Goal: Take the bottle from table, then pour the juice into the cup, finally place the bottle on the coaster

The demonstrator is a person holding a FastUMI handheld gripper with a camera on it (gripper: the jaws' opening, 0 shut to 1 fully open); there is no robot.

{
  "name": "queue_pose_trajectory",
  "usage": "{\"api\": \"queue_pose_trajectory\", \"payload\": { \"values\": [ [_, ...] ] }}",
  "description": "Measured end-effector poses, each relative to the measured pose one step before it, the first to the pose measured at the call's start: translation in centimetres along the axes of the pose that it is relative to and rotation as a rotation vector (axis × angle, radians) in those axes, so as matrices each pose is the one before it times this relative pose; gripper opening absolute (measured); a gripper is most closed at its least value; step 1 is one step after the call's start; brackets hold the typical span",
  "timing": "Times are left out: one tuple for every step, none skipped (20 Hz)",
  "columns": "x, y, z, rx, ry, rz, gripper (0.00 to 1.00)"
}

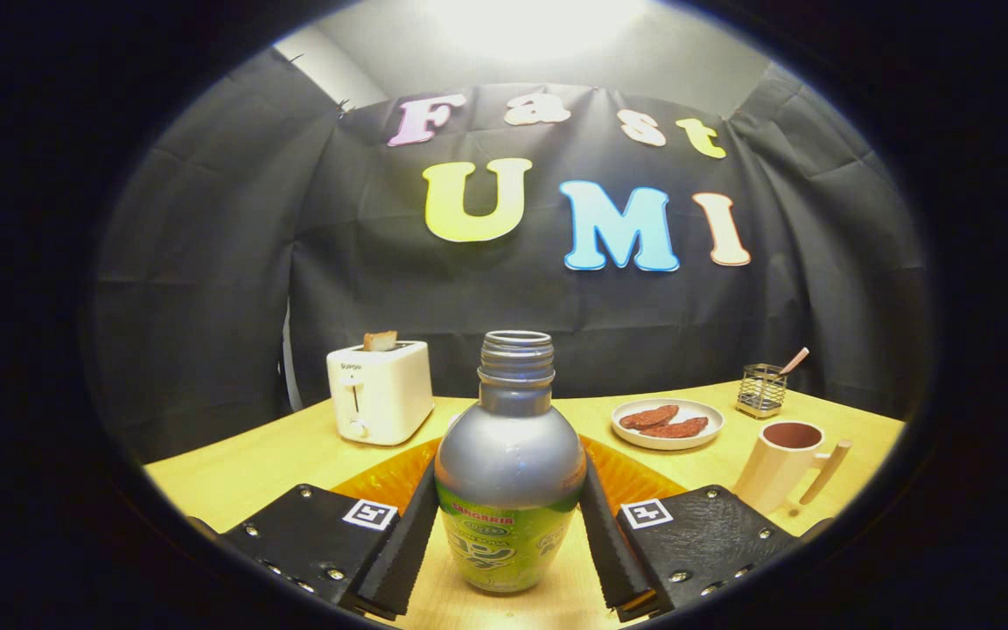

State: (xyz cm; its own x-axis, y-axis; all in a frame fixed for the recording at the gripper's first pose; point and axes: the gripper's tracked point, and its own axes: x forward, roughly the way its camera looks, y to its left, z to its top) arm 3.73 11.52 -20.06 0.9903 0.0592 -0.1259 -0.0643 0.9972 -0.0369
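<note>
Between the fingers (596,534): bottle (509,472) upright, gripper (509,547) clamped on both flanks; cup (782,468) off right, well apart, awaiting pour.

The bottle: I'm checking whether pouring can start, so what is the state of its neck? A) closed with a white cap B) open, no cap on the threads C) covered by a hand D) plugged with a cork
B: the bottle, upright between the fingers of the gripper, which press its sides, shows bare threads and an open mouth at the top.
</note>
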Motion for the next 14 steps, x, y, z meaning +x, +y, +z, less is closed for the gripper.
{"api": "queue_pose_trajectory", "payload": {
  "values": [
    [-0.021,-0.874,0.594,0.02247,-0.00599,-0.01360,0.78],
    [-0.075,-0.820,0.496,0.03383,-0.01006,-0.01151,0.78],
    [0.059,-0.816,0.485,0.04559,-0.01285,-0.00583,0.78],
    [0.239,-0.654,0.313,0.05165,-0.00554,-0.00158,0.78],
    [0.231,-0.577,0.179,0.04608,-0.00160,0.00004,0.78],
    [0.084,-0.811,0.178,0.04437,-0.00337,-0.00823,0.78],
    [0.137,-0.701,0.336,0.04042,-0.00224,-0.00474,0.78],
    [0.214,-0.565,0.221,0.03706,-0.00346,-0.00254,0.78],
    [0.266,-0.554,0.192,0.02885,0.00228,-0.00585,0.78],
    [0.243,-0.721,-0.045,0.02869,0.00551,-0.01051,0.78],
    [0.433,-0.493,-0.288,0.03027,0.02399,-0.00621,0.78],
    [0.422,-0.241,-0.610,0.03169,0.02407,0.00005,0.78],
    [0.339,-0.173,-0.359,0.02758,0.01878,0.00171,0.78],
    [0.351,-0.188,-0.213,0.02103,0.01662,0.00098,0.78]
  ]
}}
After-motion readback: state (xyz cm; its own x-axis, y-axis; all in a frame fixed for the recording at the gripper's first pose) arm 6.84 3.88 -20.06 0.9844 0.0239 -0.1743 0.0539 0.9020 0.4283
